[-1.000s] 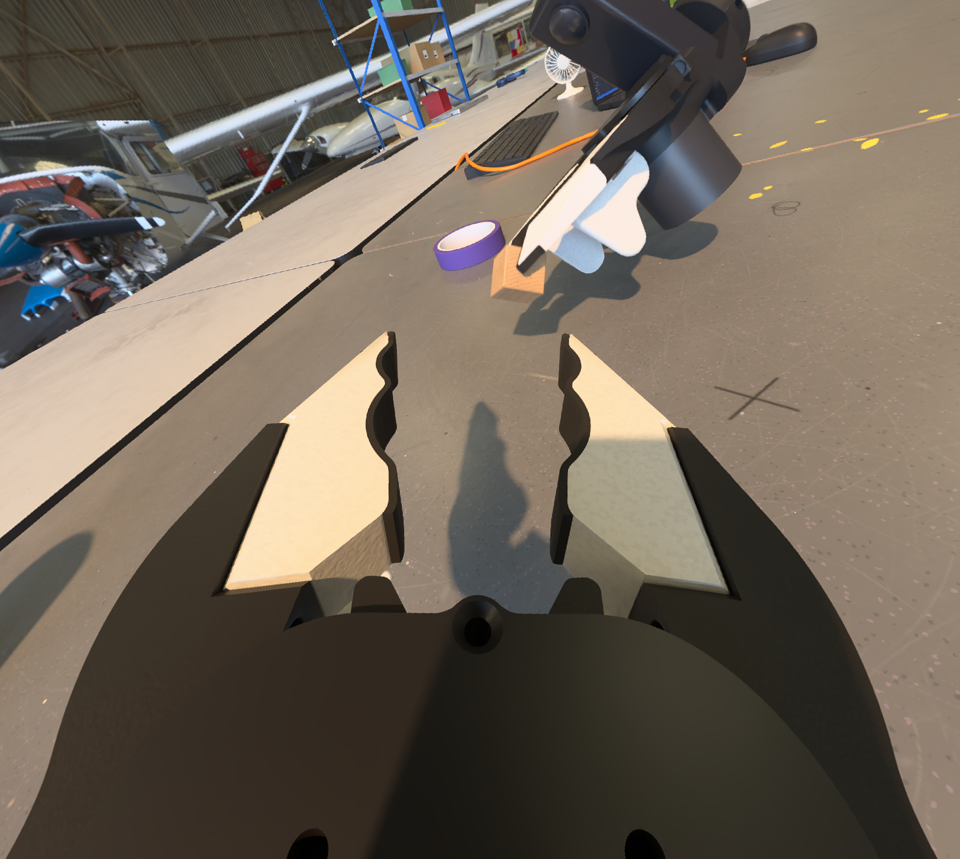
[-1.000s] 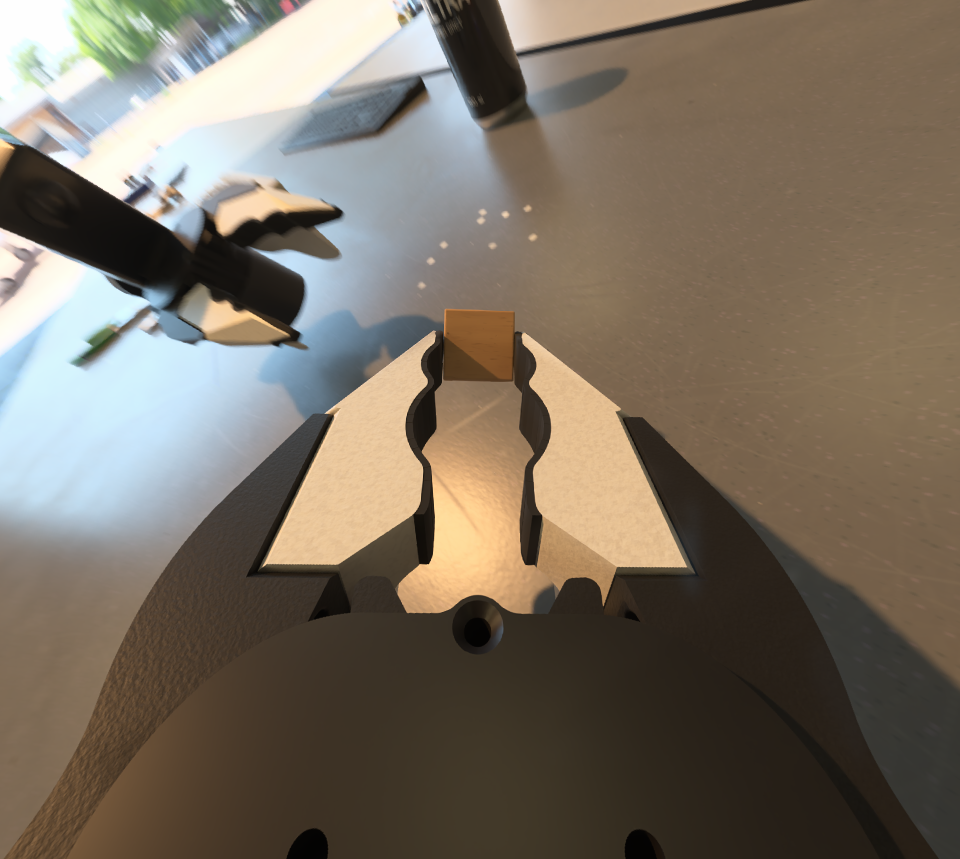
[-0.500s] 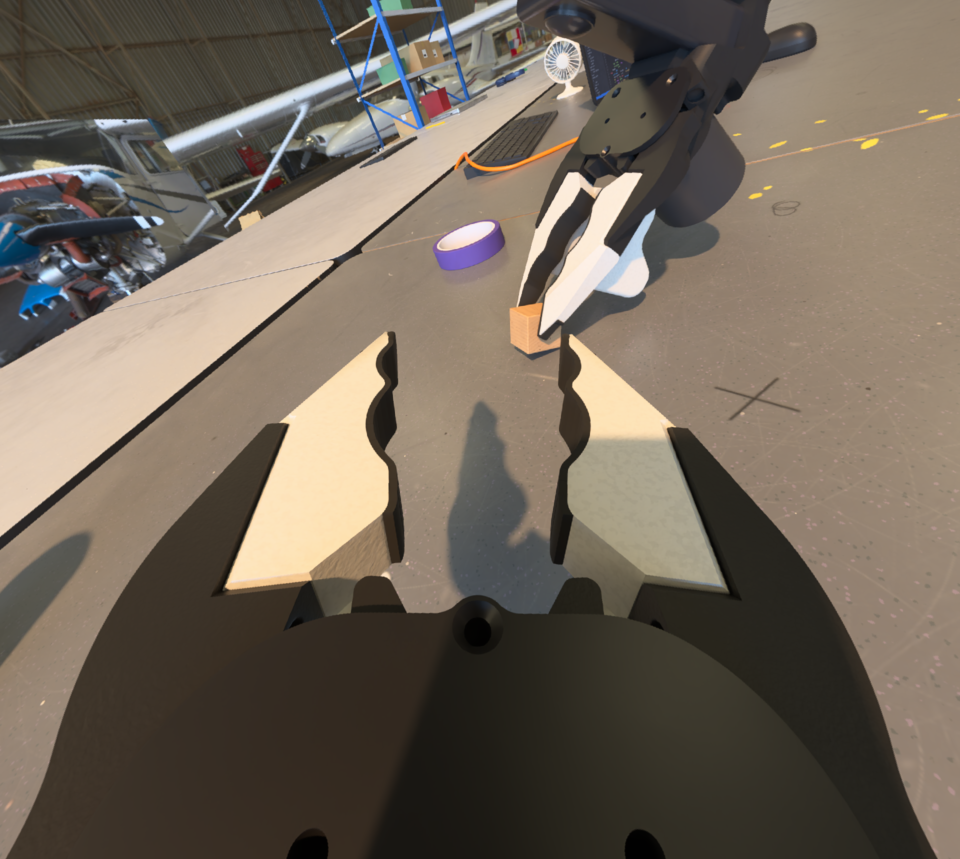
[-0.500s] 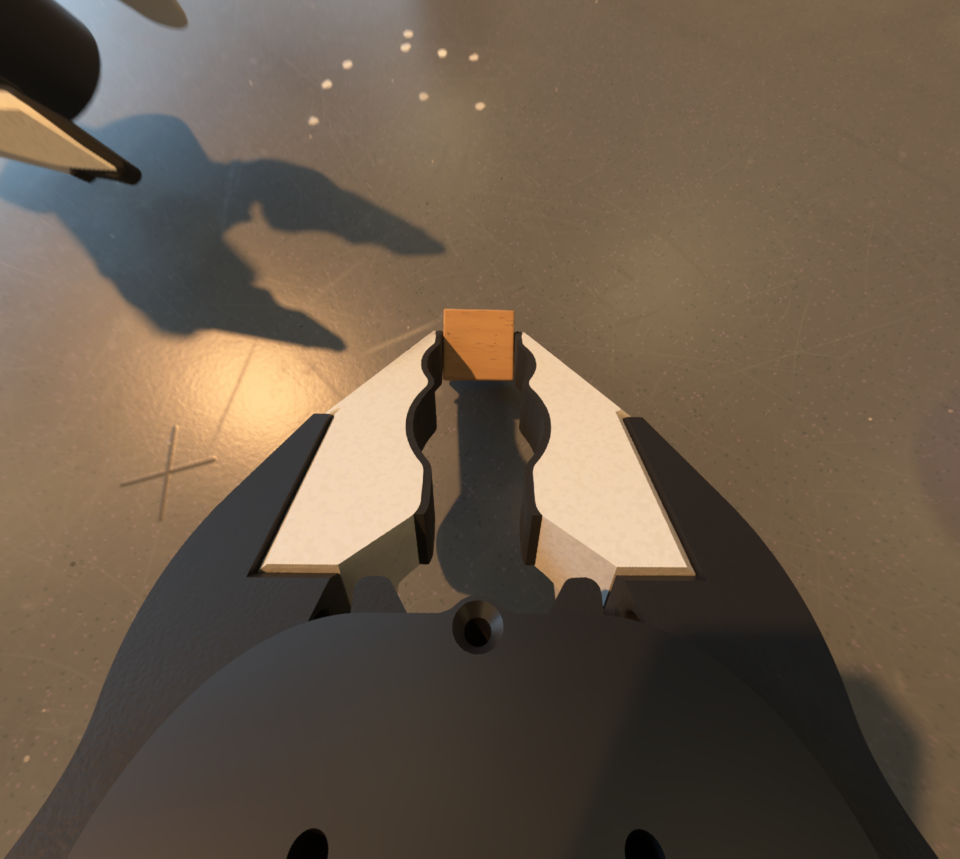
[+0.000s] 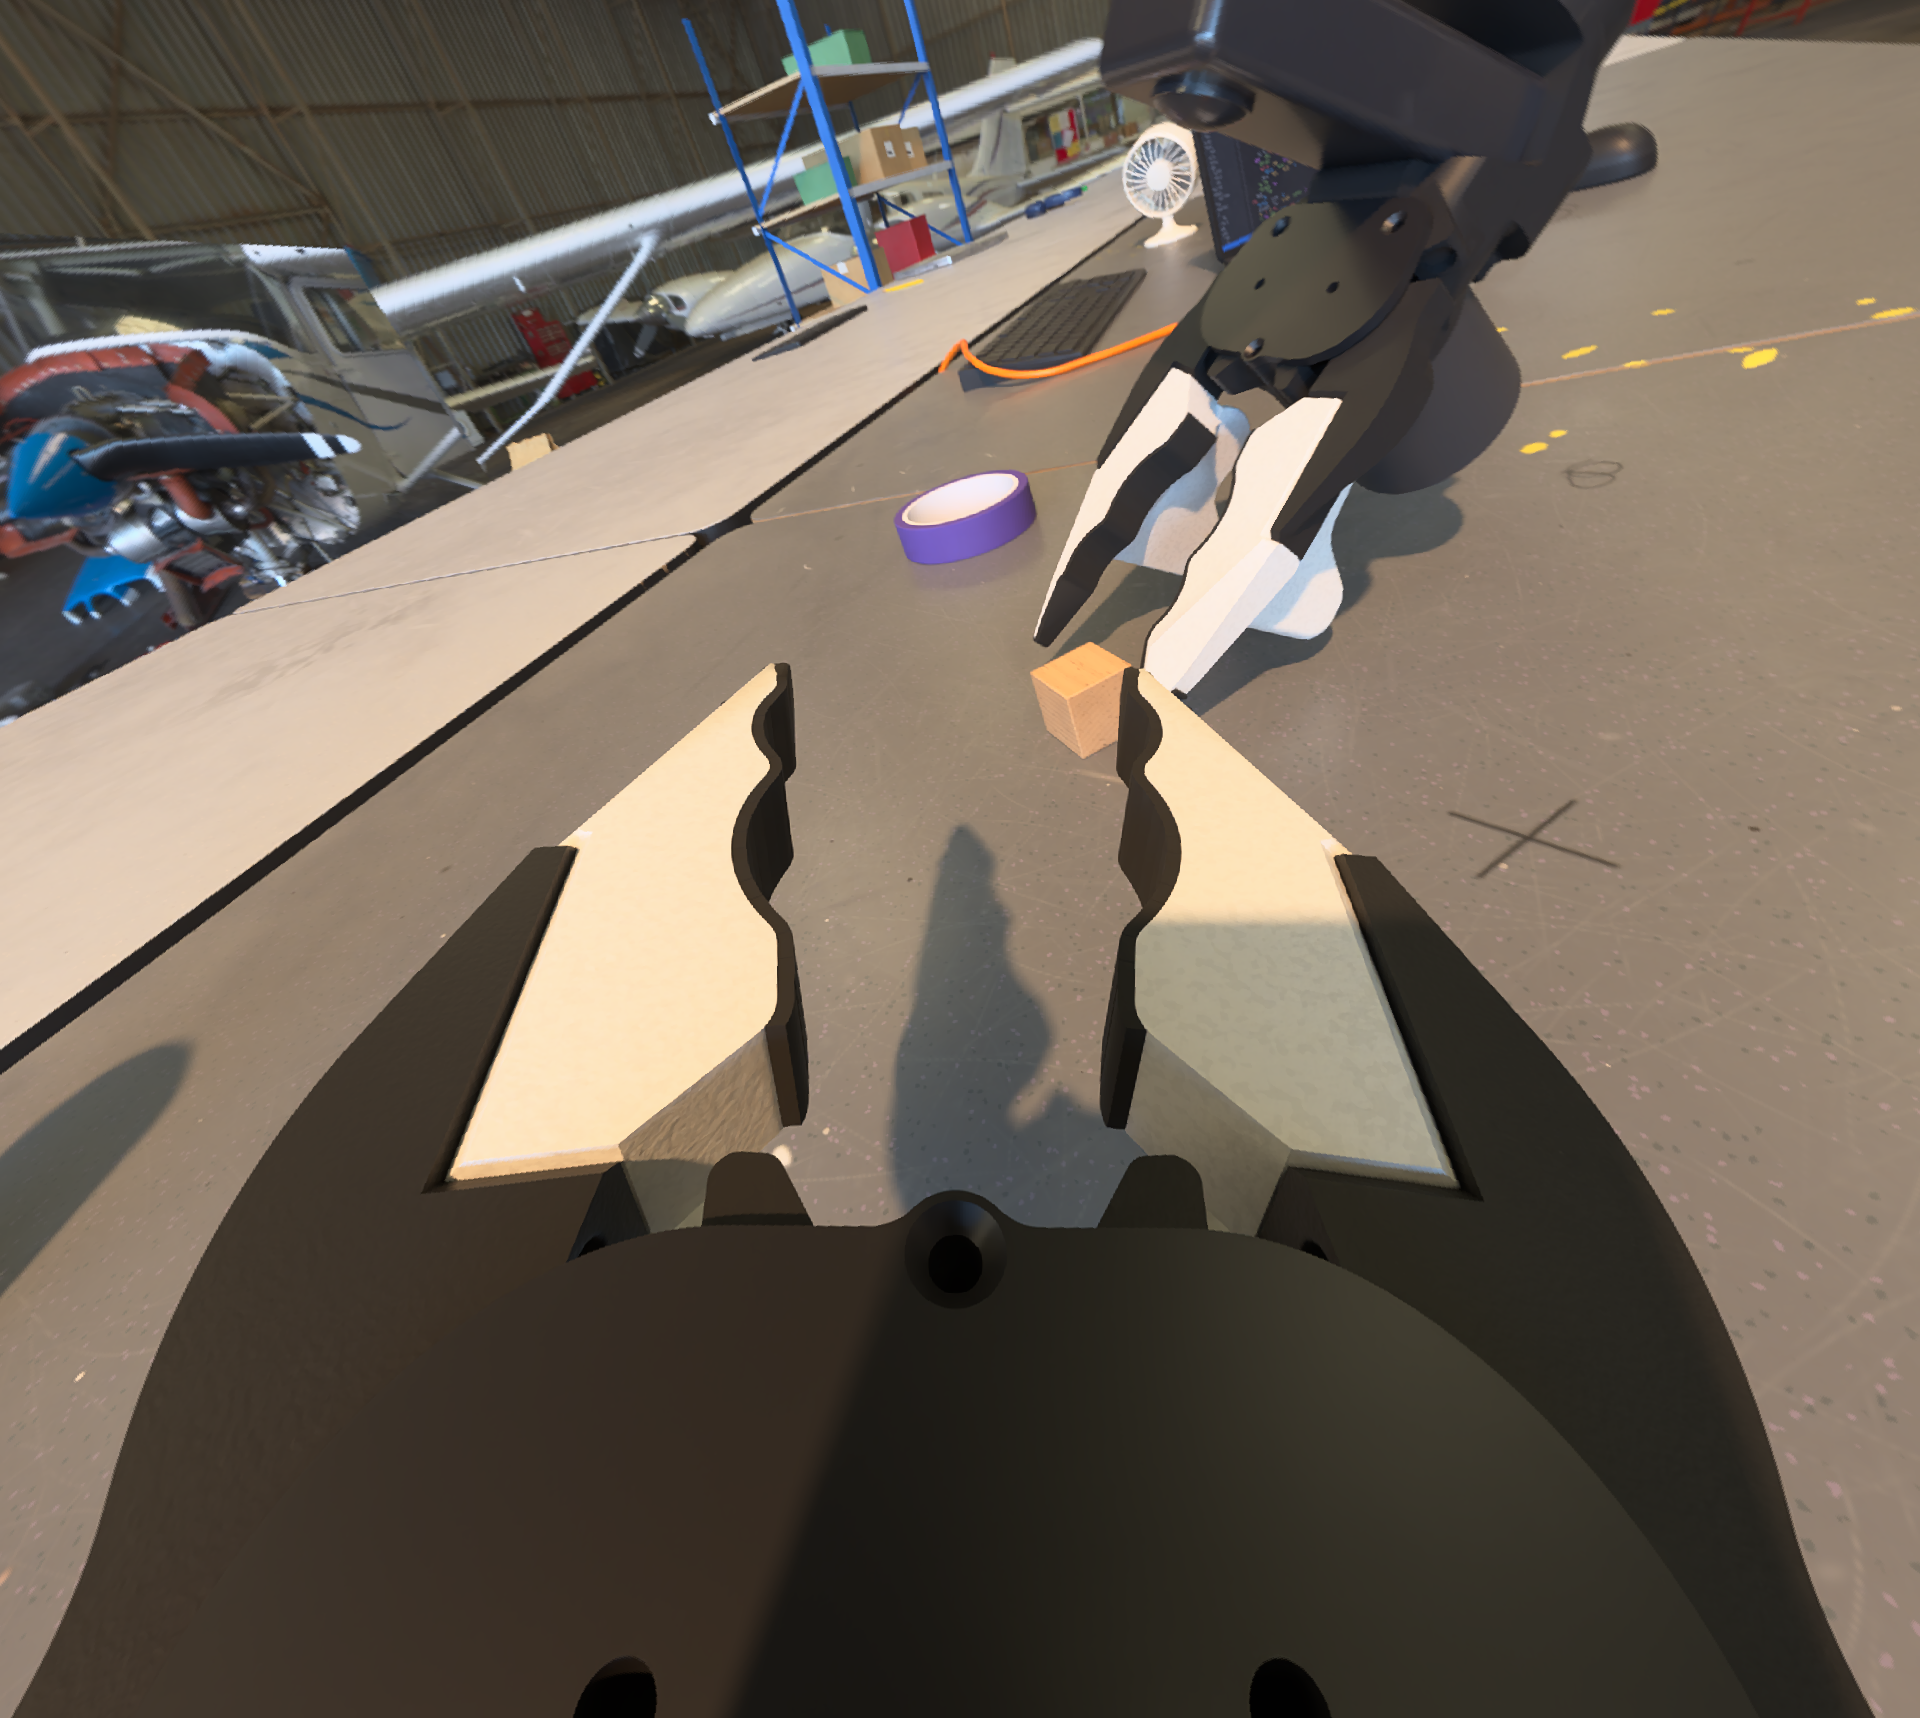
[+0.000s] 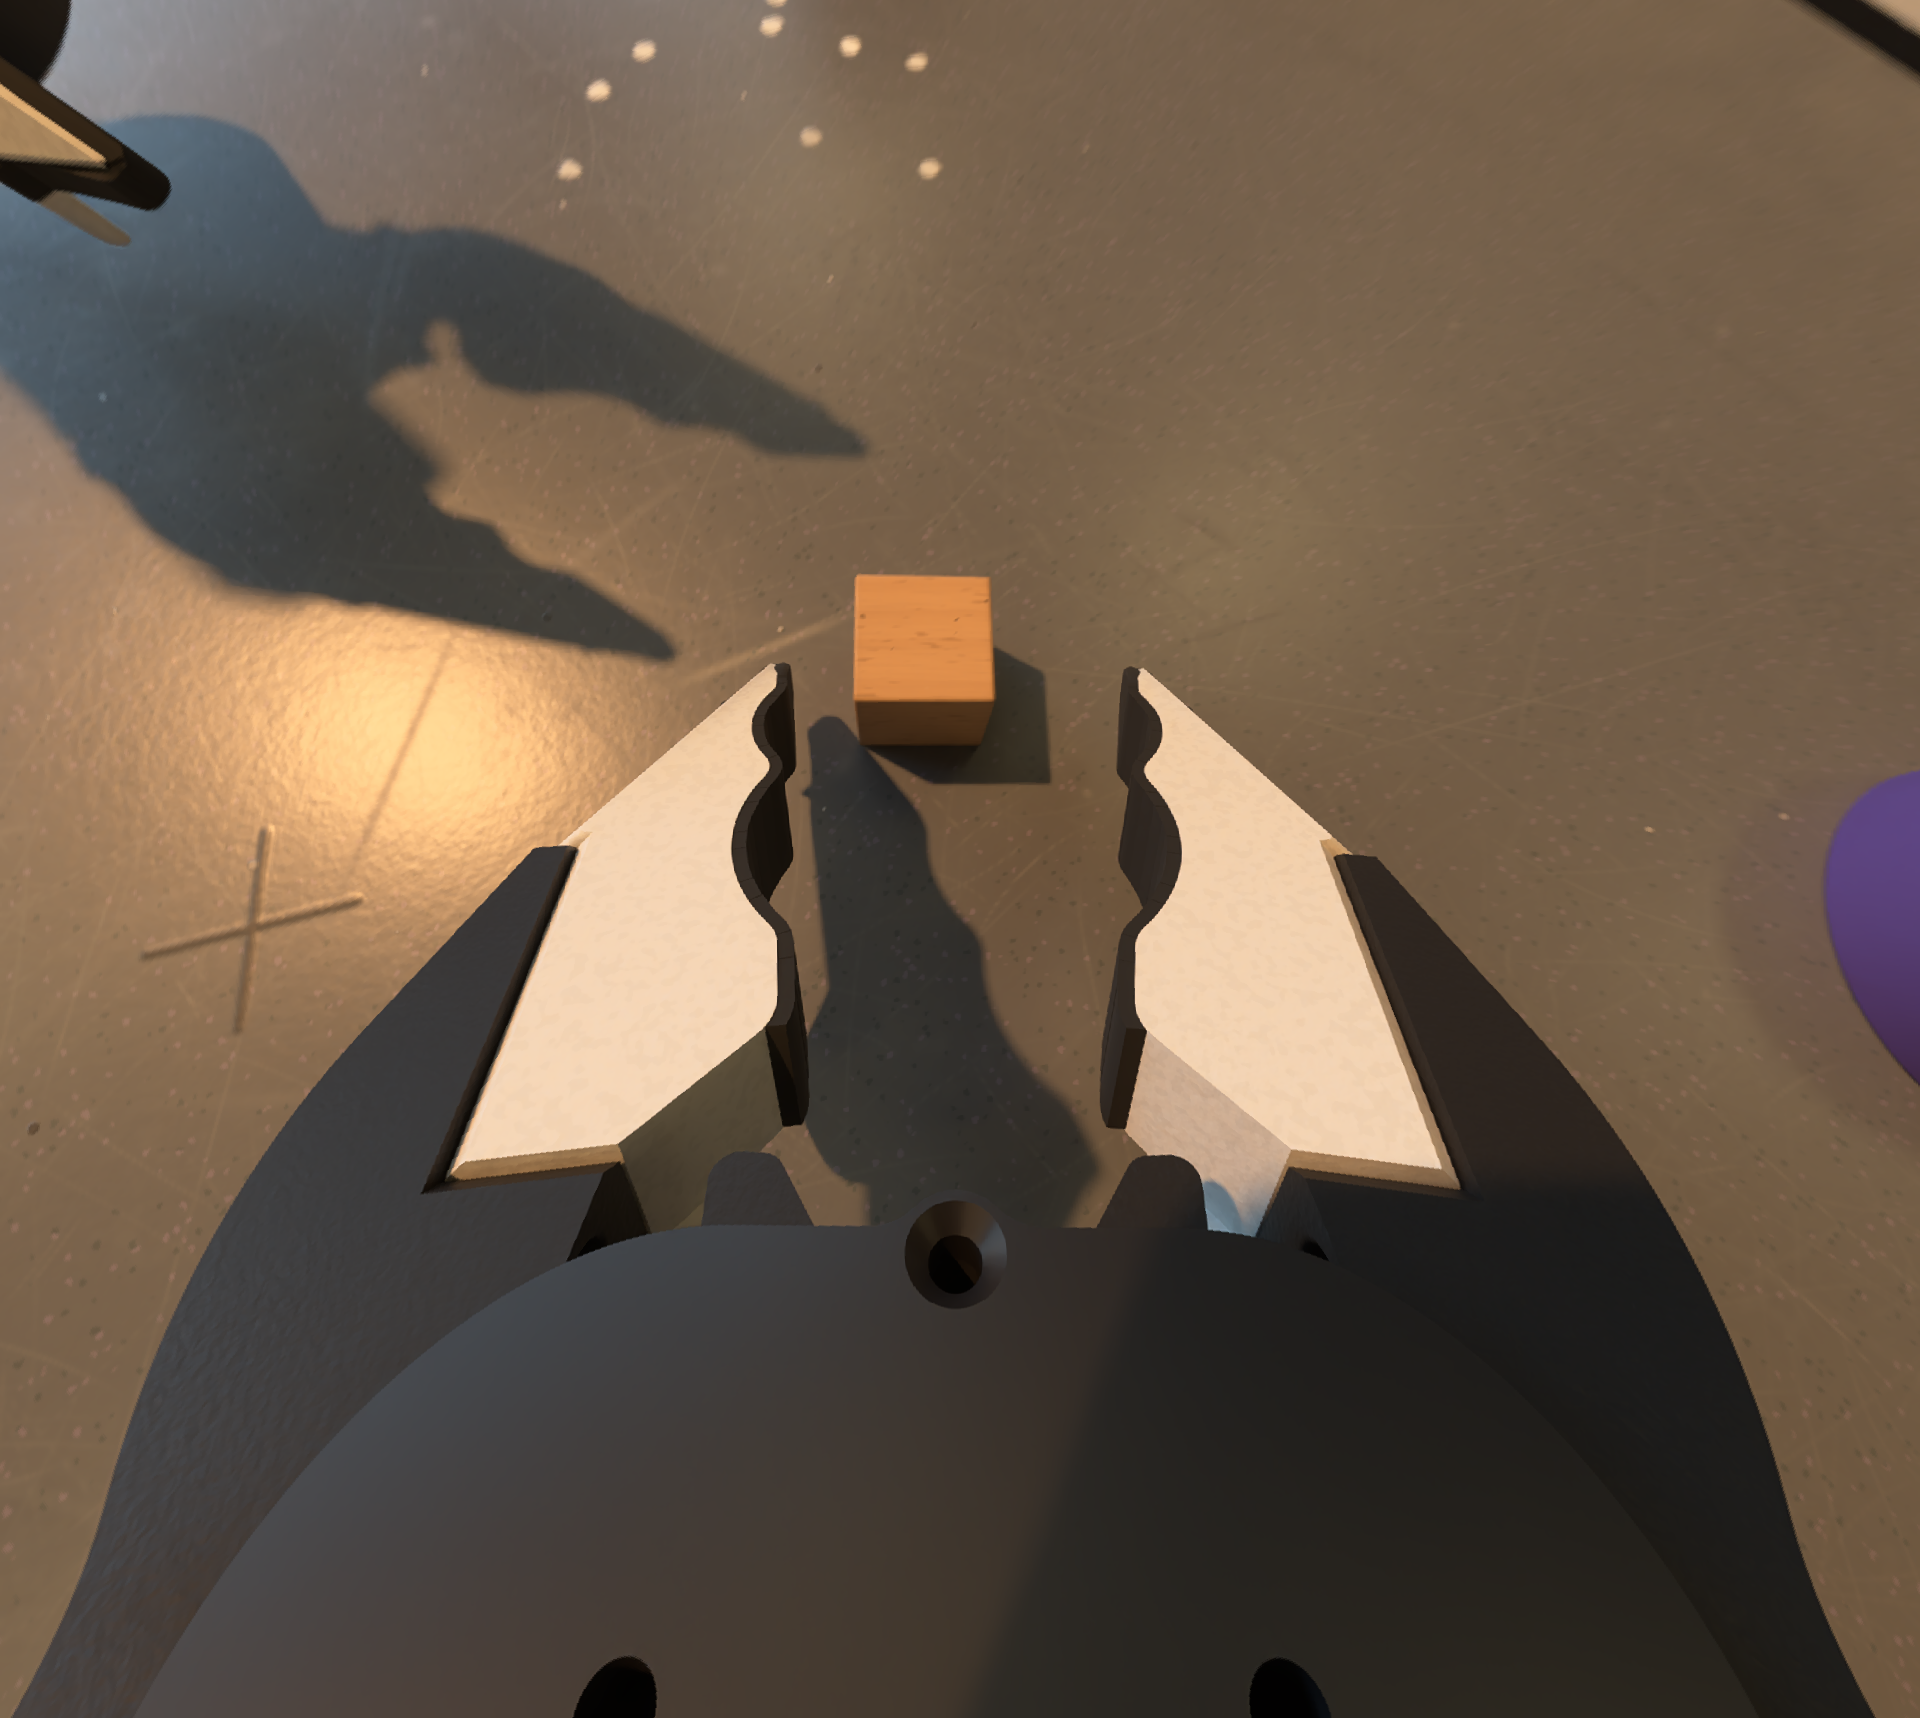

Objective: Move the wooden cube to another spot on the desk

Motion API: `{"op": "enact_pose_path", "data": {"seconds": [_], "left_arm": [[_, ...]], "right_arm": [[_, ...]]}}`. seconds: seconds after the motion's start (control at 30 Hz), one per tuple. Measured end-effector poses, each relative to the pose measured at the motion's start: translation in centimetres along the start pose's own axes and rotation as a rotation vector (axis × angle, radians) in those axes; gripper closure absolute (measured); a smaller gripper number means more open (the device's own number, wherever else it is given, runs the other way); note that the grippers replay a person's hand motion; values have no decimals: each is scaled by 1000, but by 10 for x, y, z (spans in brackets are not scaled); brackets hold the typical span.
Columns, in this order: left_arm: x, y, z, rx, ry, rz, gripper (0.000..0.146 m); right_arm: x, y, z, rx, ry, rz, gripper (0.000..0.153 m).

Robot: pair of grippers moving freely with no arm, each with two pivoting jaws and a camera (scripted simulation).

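On desk [image 6: 1351, 421] | wooden cube [image 6: 923, 658] free, bare room around | right tool [image 6: 956, 681] spread, empty | left tool [image 5: 956, 681] spread, empty

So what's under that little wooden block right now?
The wooden cube sits flat on the grey desk, casting a small shadow. Nothing else shows beneath it; its underside is hidden. The open right gripper hangs above, not touching.

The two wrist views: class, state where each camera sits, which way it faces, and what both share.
Left wrist view: on the left claw, looking low along the desk toward shelves; its open fingers show.
Right wrist view: on the right claw, looking steeply down at the desk; its open fingers show.
Shared: wooden cube, purple tape roll, scratched X mark.
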State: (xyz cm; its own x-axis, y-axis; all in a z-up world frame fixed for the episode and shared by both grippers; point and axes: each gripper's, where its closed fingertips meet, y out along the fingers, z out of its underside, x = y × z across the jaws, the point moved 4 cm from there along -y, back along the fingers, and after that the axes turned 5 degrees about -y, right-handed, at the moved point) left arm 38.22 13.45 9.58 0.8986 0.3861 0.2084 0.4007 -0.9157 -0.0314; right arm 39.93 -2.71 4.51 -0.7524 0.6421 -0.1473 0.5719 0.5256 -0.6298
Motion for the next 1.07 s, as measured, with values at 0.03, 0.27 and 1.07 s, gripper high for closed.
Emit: {"op": "enact_pose_path", "data": {"seconds": [0.03, 0.27, 1.07], "left_arm": [[2, -1, -1, -8, -3, -9, 83], [16, -13, -12, -80, 99, -211, 83], [-10, -7, -22, -131, 184, -73, 71]], "right_arm": [[-2, -2, -2, -20, 7, 15, 89], [20, -19, -48, -361, 218, -160, 90], [81, -6, -90, -540, 486, -723, 126]]}}
